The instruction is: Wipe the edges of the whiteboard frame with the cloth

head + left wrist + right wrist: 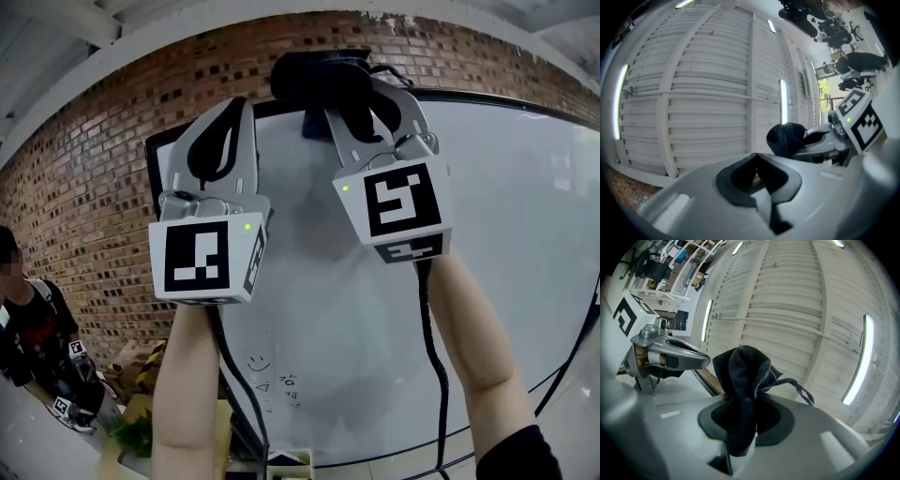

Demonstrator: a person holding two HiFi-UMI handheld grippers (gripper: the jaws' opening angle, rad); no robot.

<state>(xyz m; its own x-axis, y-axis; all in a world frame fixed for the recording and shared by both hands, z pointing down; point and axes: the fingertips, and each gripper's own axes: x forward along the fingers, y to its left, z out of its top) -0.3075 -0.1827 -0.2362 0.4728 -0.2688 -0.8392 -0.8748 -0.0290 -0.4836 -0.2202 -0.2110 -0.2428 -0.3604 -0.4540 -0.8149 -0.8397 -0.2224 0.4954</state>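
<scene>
Right gripper (364, 105): raised to the top of the whiteboard (525, 244); its jaws are clamped on a dark cloth (323, 73).
Right gripper, own view: the gripper (740, 420) pinches the cloth (745, 373) between the pads, and a bunched fold stands up above them with a loose thread trailing to the right.
Cloth: bunched against the top edge of the black frame (487, 97), a little in from the board's upper left corner; how much of it actually presses on the frame is hard to judge from here.
Left gripper (239, 111): held up just beside the right one, over the white surface near the upper left corner.
Left gripper, own view: the jaws of the gripper (757, 172) seem to be together, with nothing between them; the cloth (785, 137) shows off to the right.
Arms: two bare forearms reach up from the bottom of the head view.
Background: a brick wall (84, 178) behind the board, and a person (33, 328) standing at the far left.
Ceiling (801, 301): white ribbed panels with long strip lights.
</scene>
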